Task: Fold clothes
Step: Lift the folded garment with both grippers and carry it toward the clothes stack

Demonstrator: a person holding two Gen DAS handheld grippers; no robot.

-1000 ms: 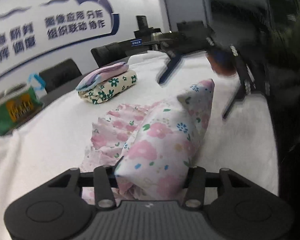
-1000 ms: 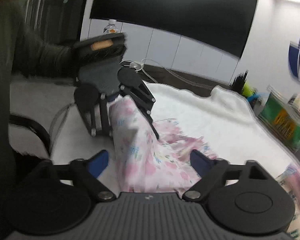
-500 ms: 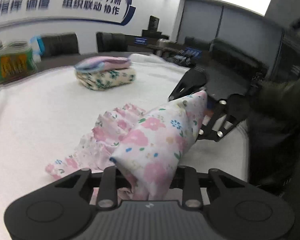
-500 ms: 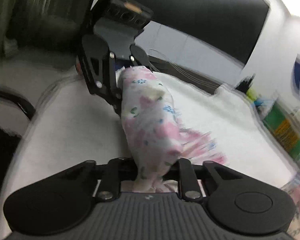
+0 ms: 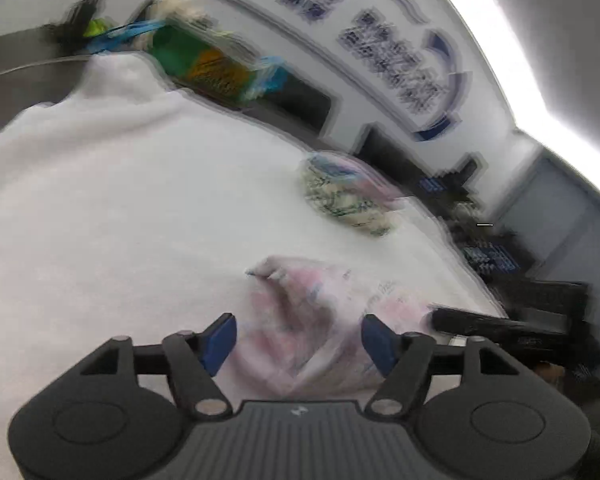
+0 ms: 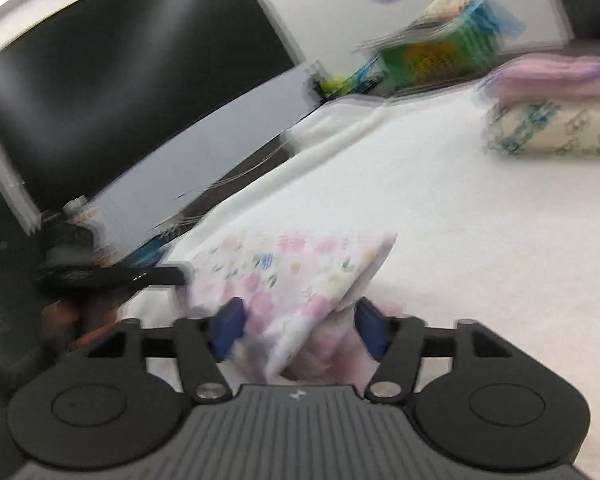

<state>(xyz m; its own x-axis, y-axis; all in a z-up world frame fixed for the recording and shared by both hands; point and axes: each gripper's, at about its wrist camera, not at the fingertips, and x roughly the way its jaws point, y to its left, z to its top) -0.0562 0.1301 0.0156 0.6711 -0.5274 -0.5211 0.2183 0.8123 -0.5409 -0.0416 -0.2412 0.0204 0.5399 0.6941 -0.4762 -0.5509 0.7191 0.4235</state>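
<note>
The white-covered table (image 5: 120, 208) bears a folded stack (image 6: 556, 116) far right. The floral garment (image 6: 296, 280) lies doubled just before both spread grippers, left gripper (image 5: 298, 340) and right gripper (image 6: 300, 326). Seemingly a fold is laid; next needs flattening or another pinch.

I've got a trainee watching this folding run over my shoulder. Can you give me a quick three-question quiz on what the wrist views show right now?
1. True or false: the left gripper has its blue-padded fingers spread apart, with the pink floral cotton garment lying between them.
2. Multiple choice: what sits on top of the folded cream cloth with green flowers? A) a folded pink-purple cloth B) a green box C) nothing
3. Fill in: the clothes lie on a ______ fleece table cover.

Key: 1 true. 2 A, the folded pink-purple cloth. 3 white.
</note>
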